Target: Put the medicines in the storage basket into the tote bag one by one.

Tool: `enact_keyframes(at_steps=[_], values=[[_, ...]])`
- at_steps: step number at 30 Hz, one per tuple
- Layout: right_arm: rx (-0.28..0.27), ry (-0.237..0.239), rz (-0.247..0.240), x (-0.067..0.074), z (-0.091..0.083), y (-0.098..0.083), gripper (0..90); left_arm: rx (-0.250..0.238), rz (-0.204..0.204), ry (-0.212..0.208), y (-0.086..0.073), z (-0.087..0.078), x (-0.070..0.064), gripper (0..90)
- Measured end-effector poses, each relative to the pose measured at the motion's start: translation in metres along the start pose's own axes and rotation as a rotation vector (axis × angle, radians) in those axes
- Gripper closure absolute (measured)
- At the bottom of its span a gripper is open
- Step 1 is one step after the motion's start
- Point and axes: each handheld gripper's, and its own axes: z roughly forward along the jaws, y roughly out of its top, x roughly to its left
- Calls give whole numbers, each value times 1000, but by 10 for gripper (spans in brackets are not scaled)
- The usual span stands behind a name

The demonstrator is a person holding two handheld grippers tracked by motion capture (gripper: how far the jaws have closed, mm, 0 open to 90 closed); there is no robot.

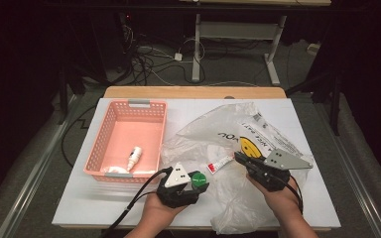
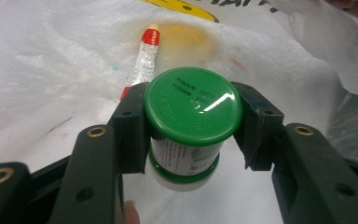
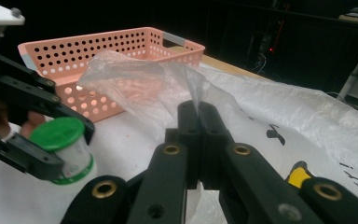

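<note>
While the left gripper (image 2: 191,128) clamps one green-lidded jar (image 2: 191,116) above the plastic bag (image 1: 258,134), the right gripper (image 3: 198,116) pinches that bag's edge; one tube (image 2: 142,60) lies beyond, one pink basket (image 1: 104,144) farther off.

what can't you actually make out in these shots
- Lid lettering on the green-capped jar, left gripper view: glare and blur make it unreadable.
- Tube, left gripper view: its lower end is hidden behind the left gripper.
- Small bottle in the pink basket, high view: label too small.
- Plastic bag, right gripper view: the pinched edge is hidden inside the right gripper.
</note>
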Motion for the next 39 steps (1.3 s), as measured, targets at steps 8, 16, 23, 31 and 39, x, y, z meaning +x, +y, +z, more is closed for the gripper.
enact_keyframes(at_steps=[8, 16, 23, 31, 39], values=[[-7, -2, 7, -1, 1, 2, 900, -24, 5, -6, 16, 31, 1, 496], [-14, -13, 11, -5, 0, 2, 900, -12, 9, -16, 27, 65, 2, 495], [-28, -24, 16, -10, -3, 4, 900, -6, 8, -15, 37, 95, 3, 495], [-32, -30, 28, -14, -7, 3, 900, 9, 7, -11, 39, 122, 3, 495], [-30, -29, 27, -14, -7, 2, 900, 27, -3, -16, 39, 127, 3, 493]])
